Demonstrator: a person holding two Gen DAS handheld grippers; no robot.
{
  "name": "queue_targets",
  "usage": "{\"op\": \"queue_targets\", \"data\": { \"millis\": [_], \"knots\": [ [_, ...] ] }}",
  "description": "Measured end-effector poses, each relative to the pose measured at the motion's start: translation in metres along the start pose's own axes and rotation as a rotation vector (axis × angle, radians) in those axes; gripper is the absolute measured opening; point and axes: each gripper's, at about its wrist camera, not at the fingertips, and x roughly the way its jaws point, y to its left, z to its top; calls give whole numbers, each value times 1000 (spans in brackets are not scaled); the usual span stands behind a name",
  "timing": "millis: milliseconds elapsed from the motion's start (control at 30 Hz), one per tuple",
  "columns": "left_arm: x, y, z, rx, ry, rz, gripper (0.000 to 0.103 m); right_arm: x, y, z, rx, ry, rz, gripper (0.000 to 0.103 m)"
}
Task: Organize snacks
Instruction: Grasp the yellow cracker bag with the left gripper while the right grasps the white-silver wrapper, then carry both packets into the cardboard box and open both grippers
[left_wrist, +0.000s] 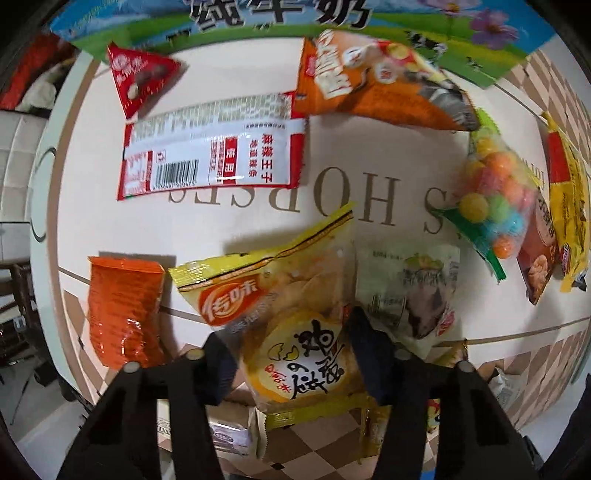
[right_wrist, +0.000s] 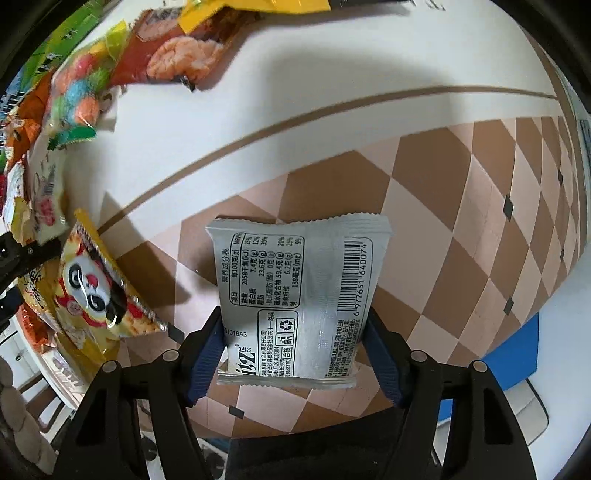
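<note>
Snacks: crinkly foil and plastic packets (left_wrist: 214, 151) scattered over the checked counter (right_wrist: 461, 192)
Left tool (left_wrist: 291, 347): pinching a yellow egg-biscuit packet (left_wrist: 295, 314)
Right tool (right_wrist: 295, 343): clamped on a silver foil packet (right_wrist: 299, 291), above the counter
Progress: early; most packets unsorted

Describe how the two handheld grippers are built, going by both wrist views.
Both are alike. The left gripper and the right gripper each have two matte black angular arms with open slots, each studded with round silver pivot pins. The jaws are faced with dark blue pads, visibly ribbed in the right wrist view. No cables, markings, hands or sleeves show.
</note>
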Motion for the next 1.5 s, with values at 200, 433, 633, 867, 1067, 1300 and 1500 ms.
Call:
{"op": "queue_targets", "data": {
  "millis": [200, 433, 633, 867, 1067, 1300, 1500],
  "knots": [
    [-18, 3, -14, -12, -22, -1, 36, 2, -3, -37, -36, -29, 6, 73],
    [-48, 41, -31, -81, -55, -45, 33, -23, -12, -76, -81, -75, 52, 73],
    [-109, 59, -58, -101, -140, -78, 33, -43, -13, -118, -150, -99, 114, 73],
    [-187, 73, -46, -68, -252, -132, 33, -89, 12, -140, -287, -157, 207, 73],
    [-205, 64, 19, -21, -309, -168, 33, -196, 33, -89, -379, -232, 293, 73],
    [-228, 74, 119, 75, -309, -177, 33, -291, 104, -6, -521, -355, 291, 73],
    [-209, 76, 227, 183, -234, -167, 33, -318, 202, 92, -578, -358, 234, 73]
  ]
}}
